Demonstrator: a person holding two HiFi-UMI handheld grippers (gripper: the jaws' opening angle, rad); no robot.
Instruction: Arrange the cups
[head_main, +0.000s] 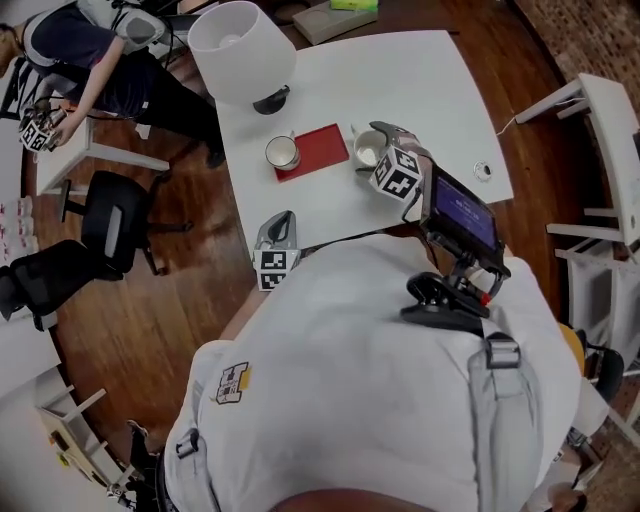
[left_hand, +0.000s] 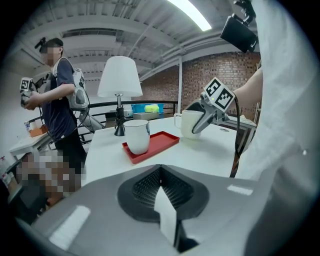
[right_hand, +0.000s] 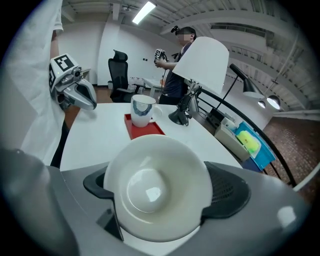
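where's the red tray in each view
Head view: red tray, upper middle.
Left gripper view: tray, just left of centre.
Right gripper view: tray, left of centre.
Shared landmark: the white lamp near it.

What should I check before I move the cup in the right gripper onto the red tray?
1. Grip on the cup: ok. The right gripper has its jaws on either side of the held cup.
2. Room on the red tray: ok. Its right part is bare; the second cup stands on its left end.
3. Left gripper out of the way: ok. It is shut, empty, and at the near edge of the table.
4. Held cup lifted off the table: cannot tell.
5. Lamp clear of the path: ok. It stands behind the tray.
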